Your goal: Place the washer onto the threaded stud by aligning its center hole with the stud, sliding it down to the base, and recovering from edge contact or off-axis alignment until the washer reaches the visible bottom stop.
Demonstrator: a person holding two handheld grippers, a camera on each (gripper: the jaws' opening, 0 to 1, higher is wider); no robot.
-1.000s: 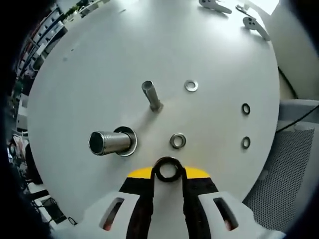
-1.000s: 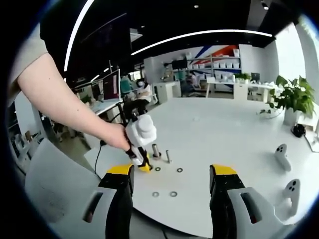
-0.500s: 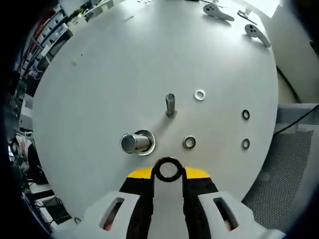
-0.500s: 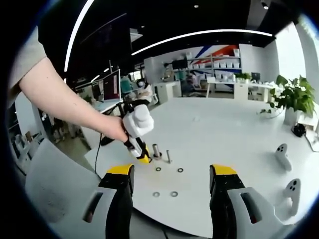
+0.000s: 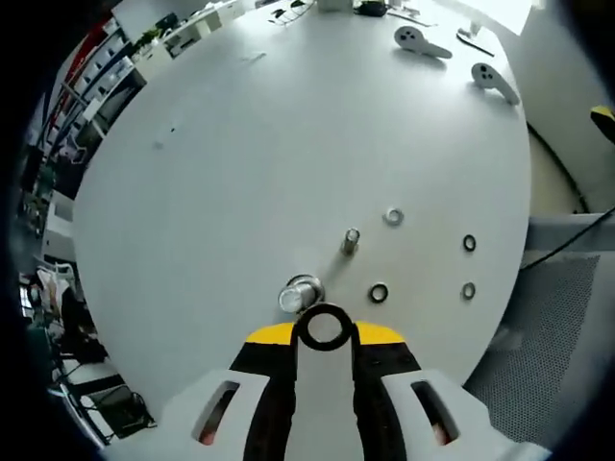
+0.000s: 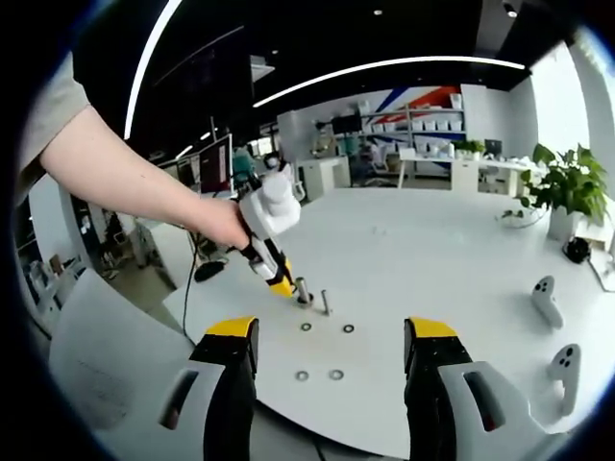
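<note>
The left tongs point(image 5: 325, 331) grip a dark washer point(image 5: 325, 327) just above the wide threaded stud point(image 5: 302, 294) on the white table point(image 5: 240, 163). The right tongs point(image 6: 330, 348) hang released, well back.

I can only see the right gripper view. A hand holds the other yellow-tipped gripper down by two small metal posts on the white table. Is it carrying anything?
Observer: Yes. In the left gripper view, the left gripper is shut on a black ring-shaped washer.
Operator: Is the ring on a post yet?
Observer: No. That view looks almost straight down the wide silver metal stud, and the washer sits beside its top, not over it.
Operator: Are the little rings lying on the table all alike?
Observer: No. The loose washer beyond the thin silver metal stud is a silver flat washer. The other three are black loose washers.
</note>
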